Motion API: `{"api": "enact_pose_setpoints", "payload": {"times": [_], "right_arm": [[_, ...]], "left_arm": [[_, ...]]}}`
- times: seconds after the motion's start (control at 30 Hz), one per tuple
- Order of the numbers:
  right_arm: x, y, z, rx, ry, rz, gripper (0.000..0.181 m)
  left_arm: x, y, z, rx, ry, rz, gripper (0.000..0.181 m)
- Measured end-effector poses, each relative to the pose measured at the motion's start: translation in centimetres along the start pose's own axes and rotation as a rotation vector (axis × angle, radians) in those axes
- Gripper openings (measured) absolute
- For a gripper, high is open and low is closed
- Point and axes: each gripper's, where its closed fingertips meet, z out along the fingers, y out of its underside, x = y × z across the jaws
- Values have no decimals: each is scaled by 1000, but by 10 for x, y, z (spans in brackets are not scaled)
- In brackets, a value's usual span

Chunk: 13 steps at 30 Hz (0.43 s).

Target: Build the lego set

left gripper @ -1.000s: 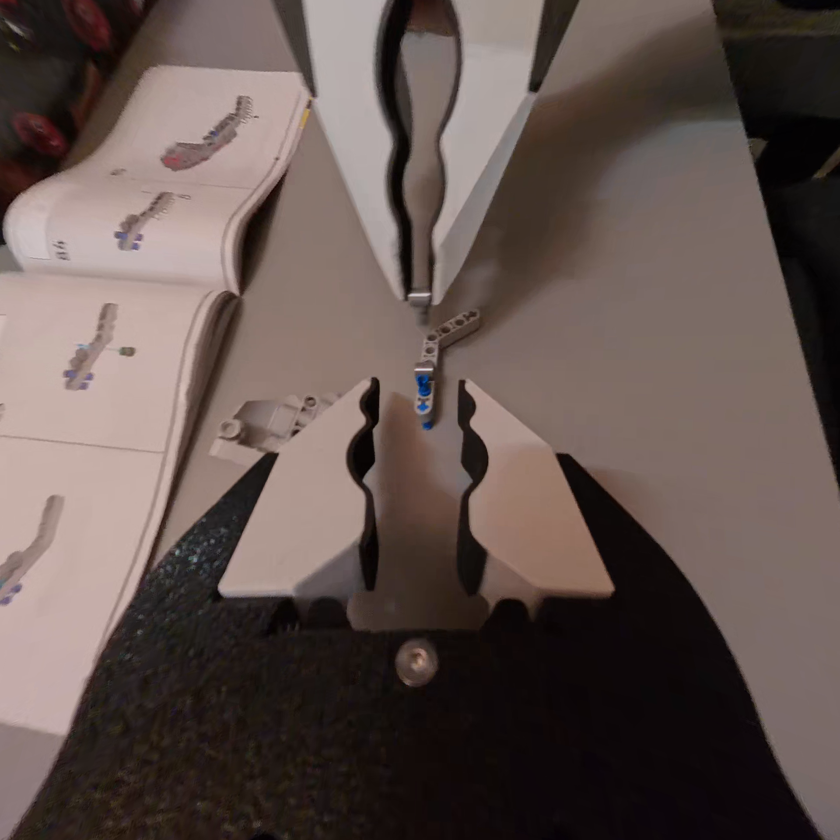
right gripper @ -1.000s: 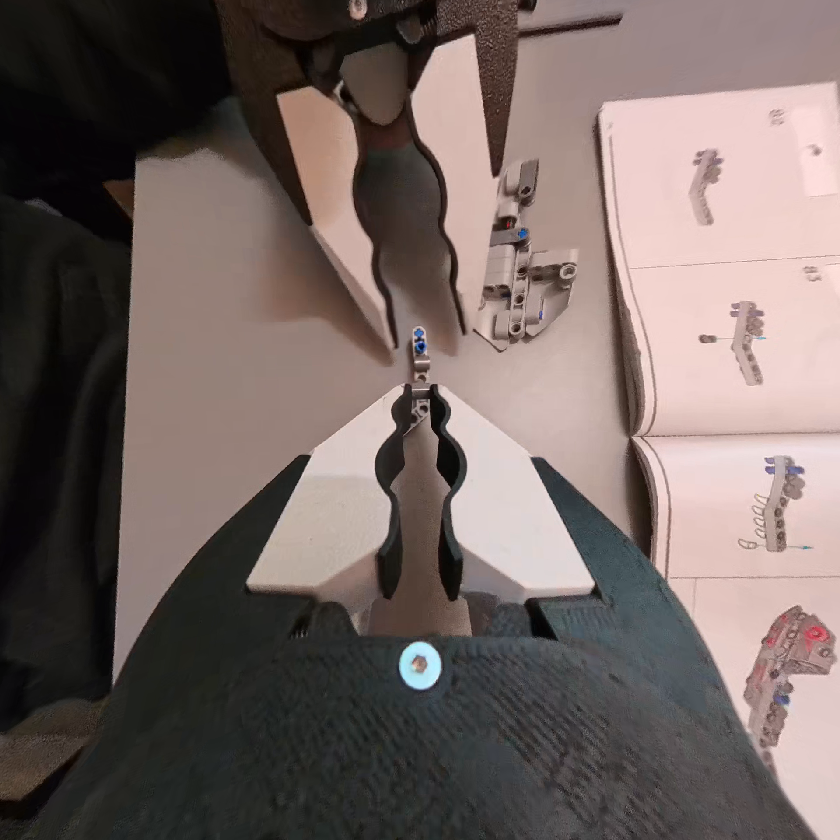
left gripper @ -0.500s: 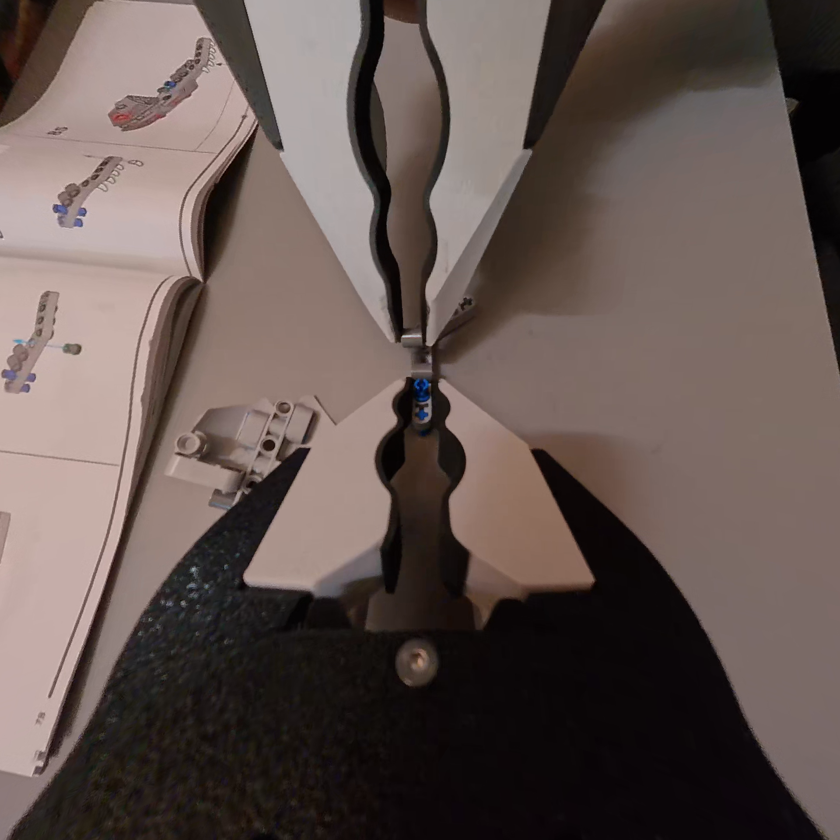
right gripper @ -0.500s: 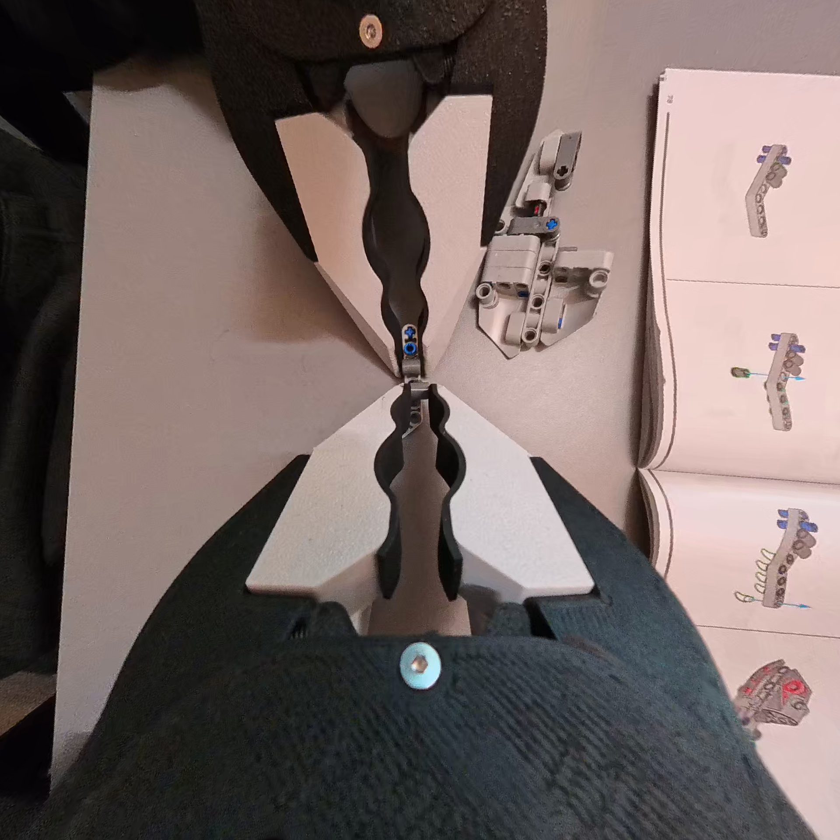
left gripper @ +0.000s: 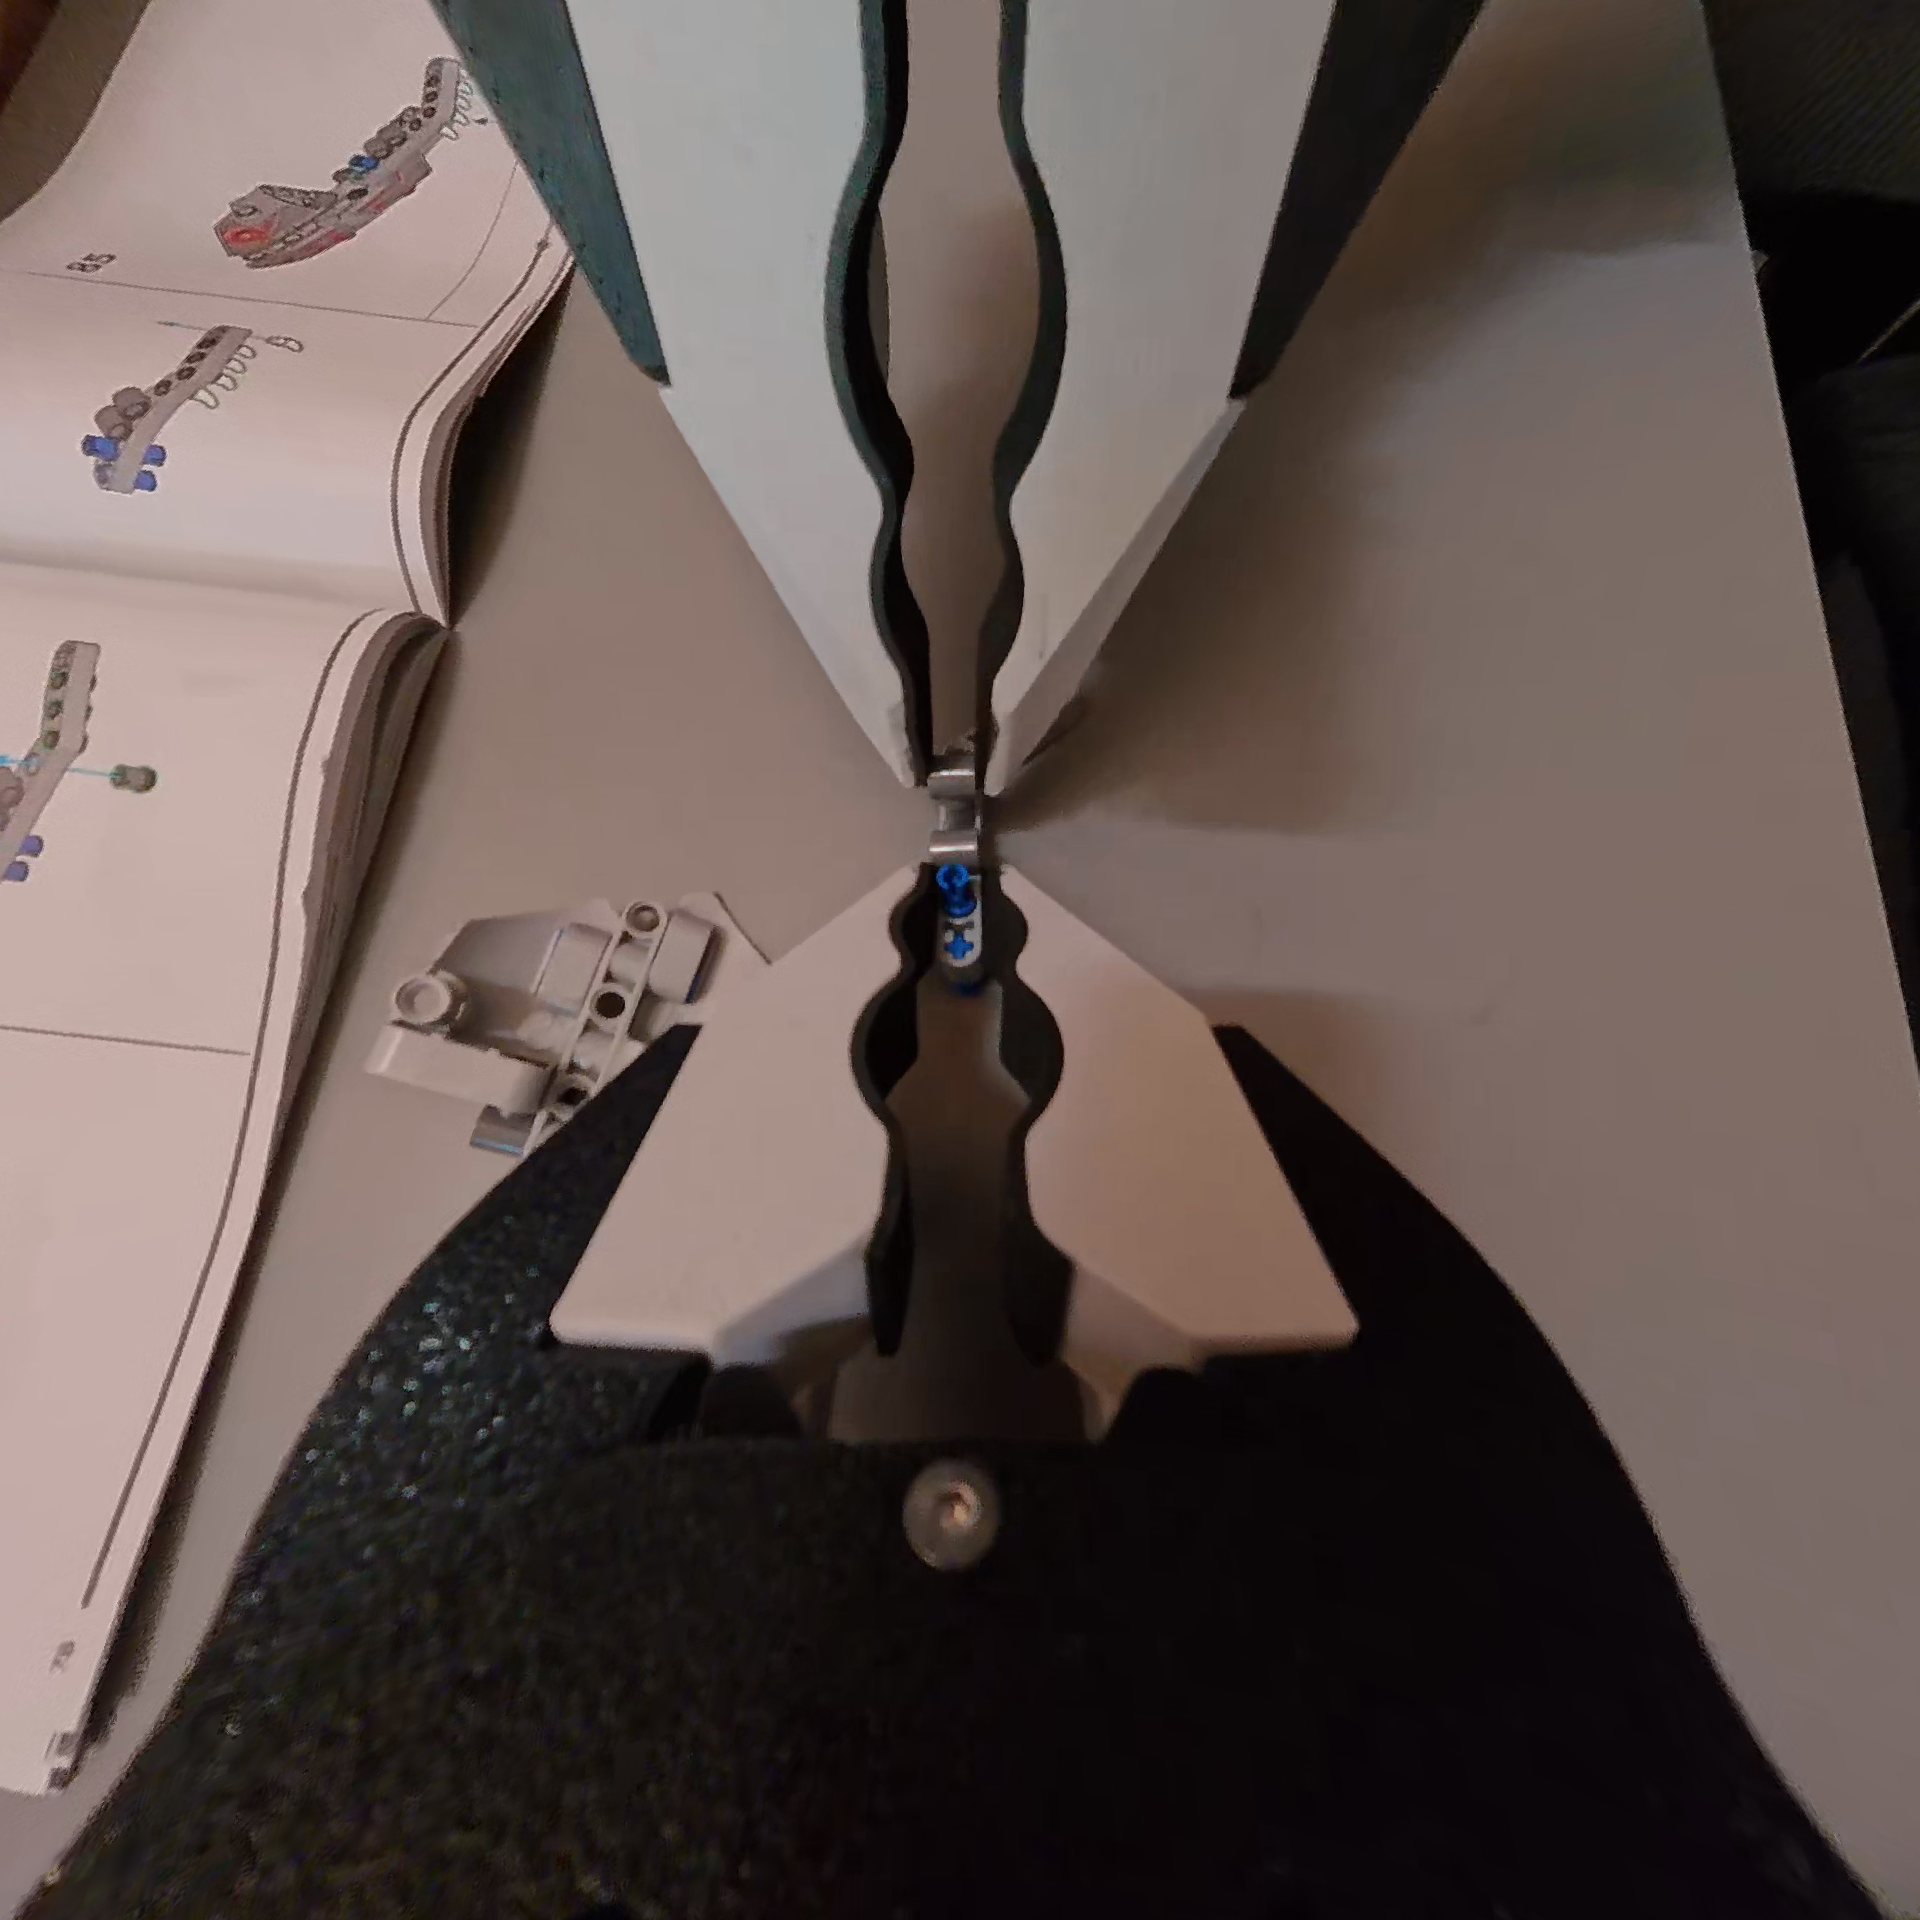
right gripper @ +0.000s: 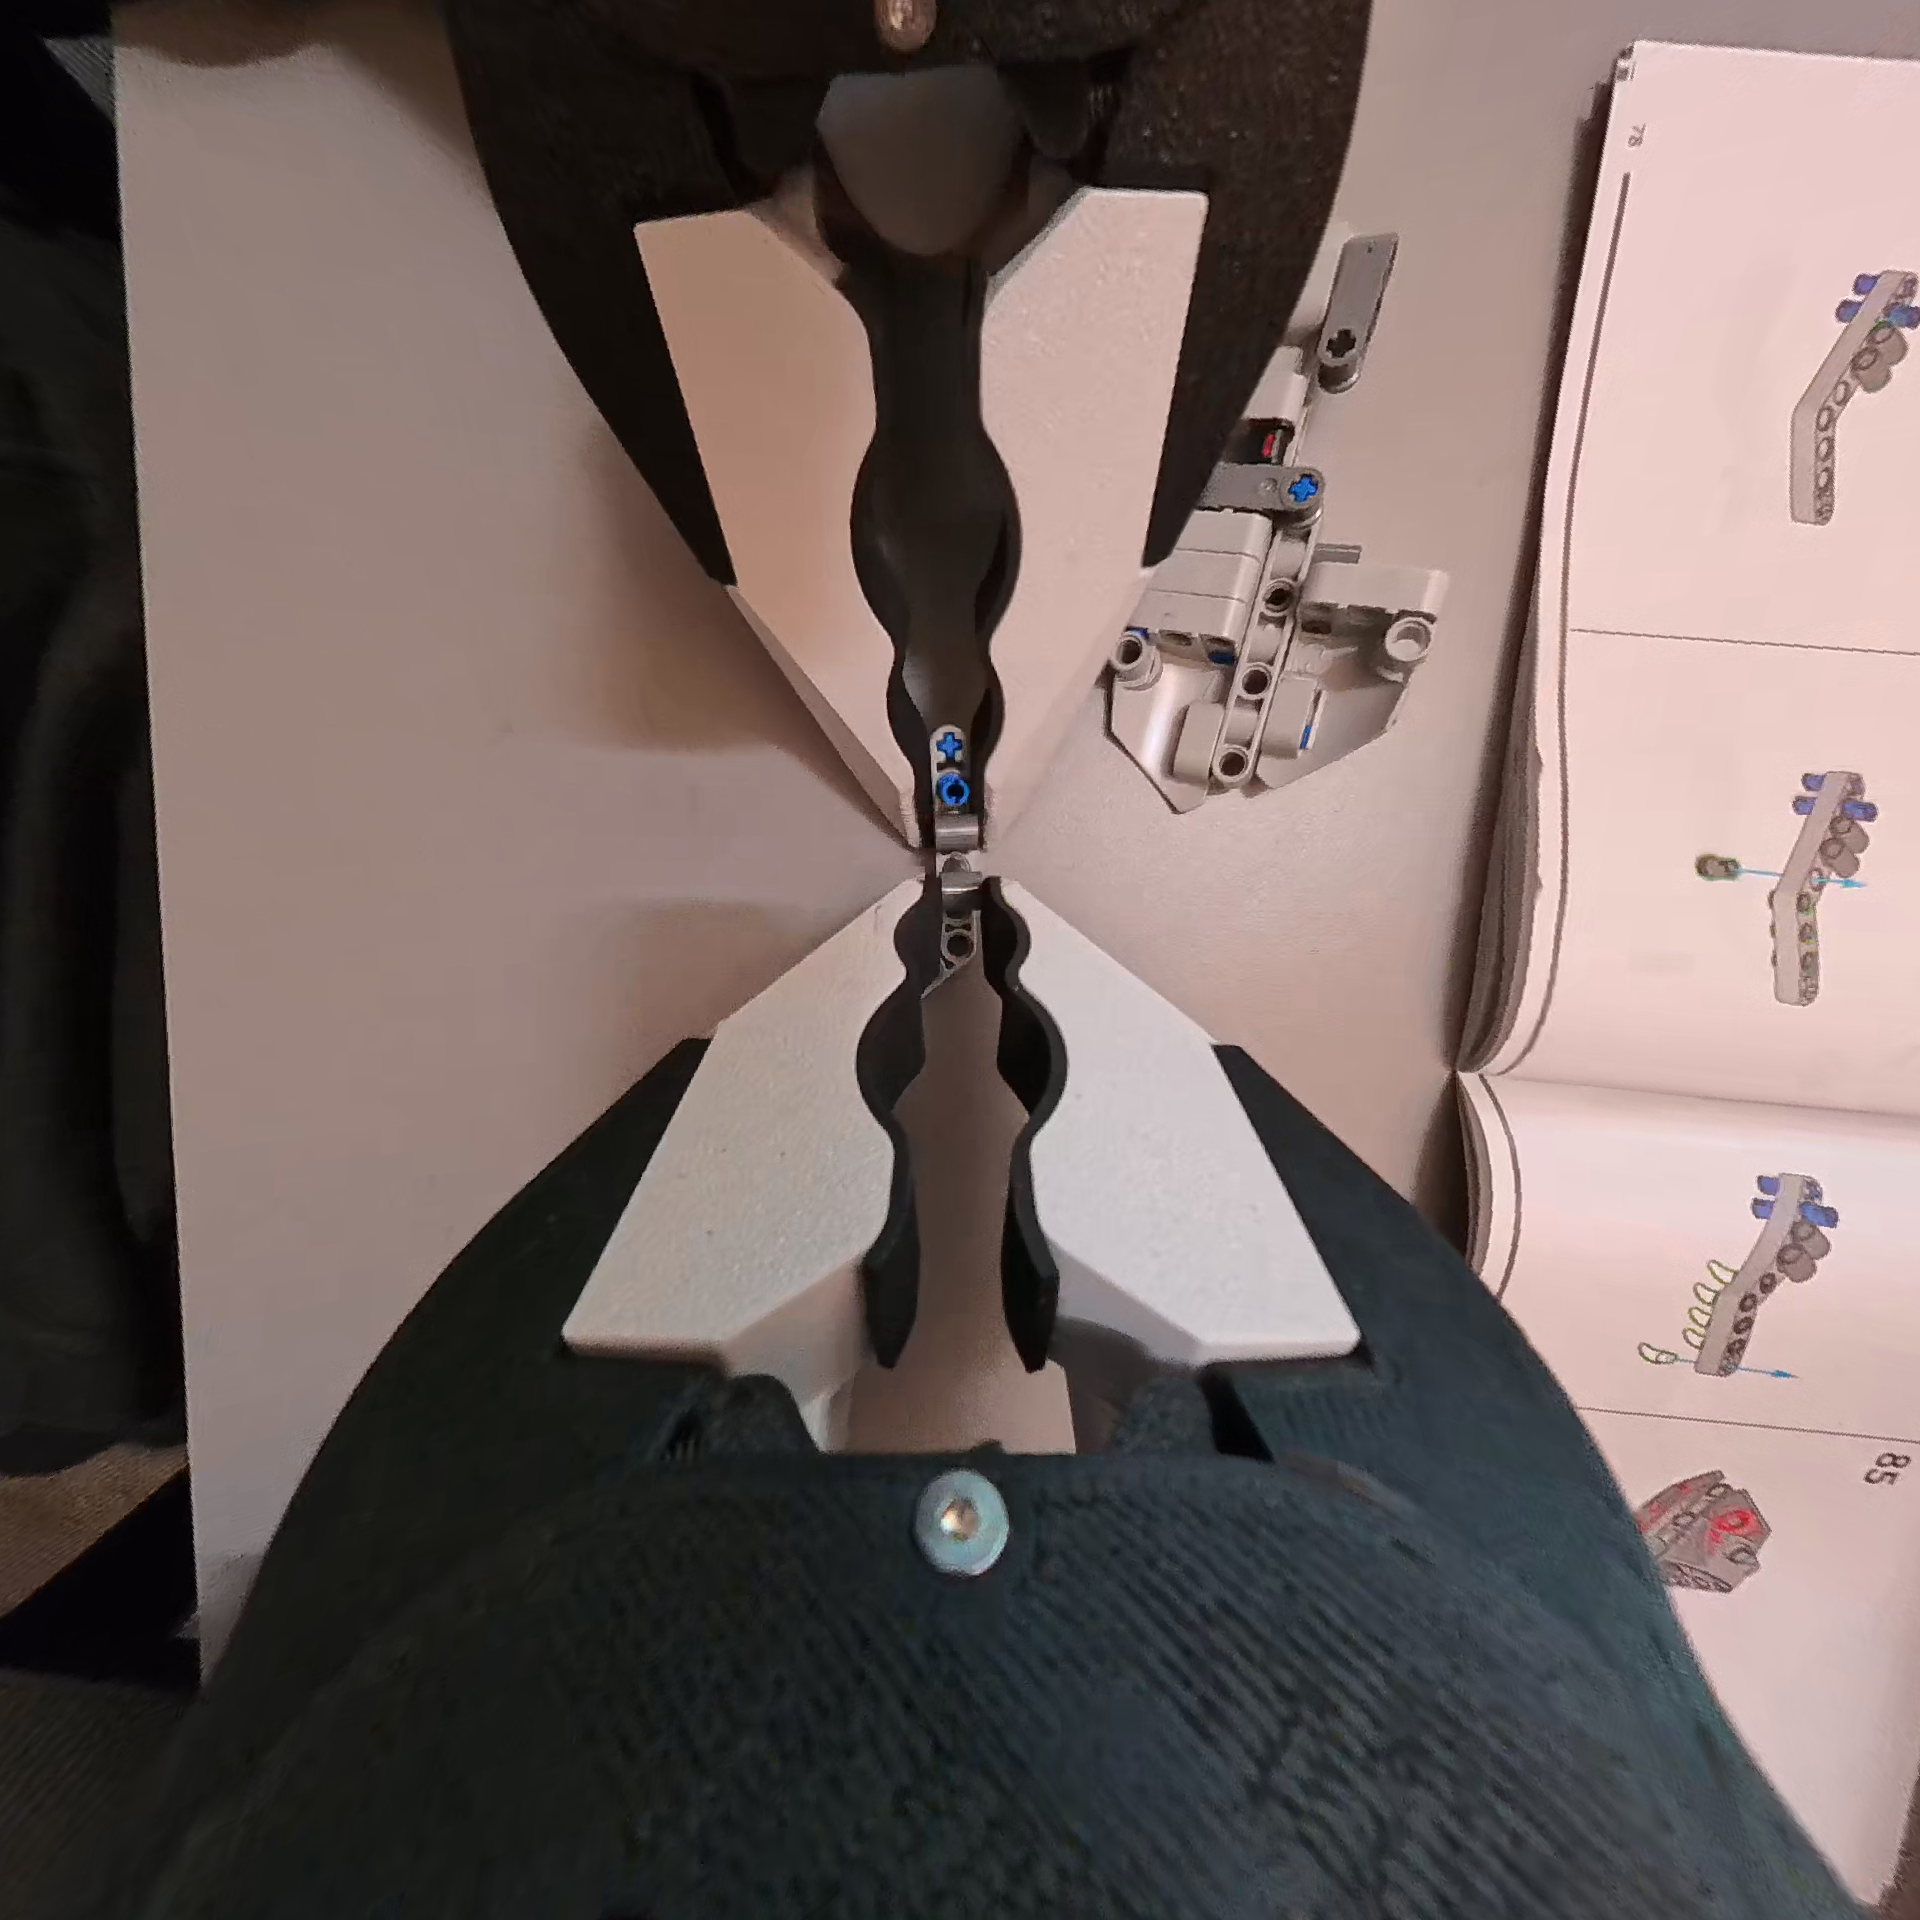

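the grey lego beam (left gripper: 957, 826) with blue pins is now pinched at both ends, above the table (left gripper: 1455, 831): left gripper (left gripper: 957, 914) has closed on the pin end, right gripper (right gripper: 957, 914) grips the bent end, so joining looks underway; the middle joint's too tiny to read

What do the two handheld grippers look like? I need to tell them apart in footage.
The left gripper has a speckled black body; the right gripper a dark teal one. Both carry pale wedge-shaped fingers with wavy dark inner pads and one silver screw.
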Motion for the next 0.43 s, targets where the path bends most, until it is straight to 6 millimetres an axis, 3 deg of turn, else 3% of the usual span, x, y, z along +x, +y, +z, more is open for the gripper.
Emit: {"api": "enact_pose_setpoints", "payload": {"times": [0.03,0.43], "right_arm": [[0,0,1,-7,7,-1,6],[1,-3,3,-81,-42,15,6]], "left_arm": [[-1,1,-1,0,-5,13,8],[-1,5,-5,-4,9,-6,5]]}}
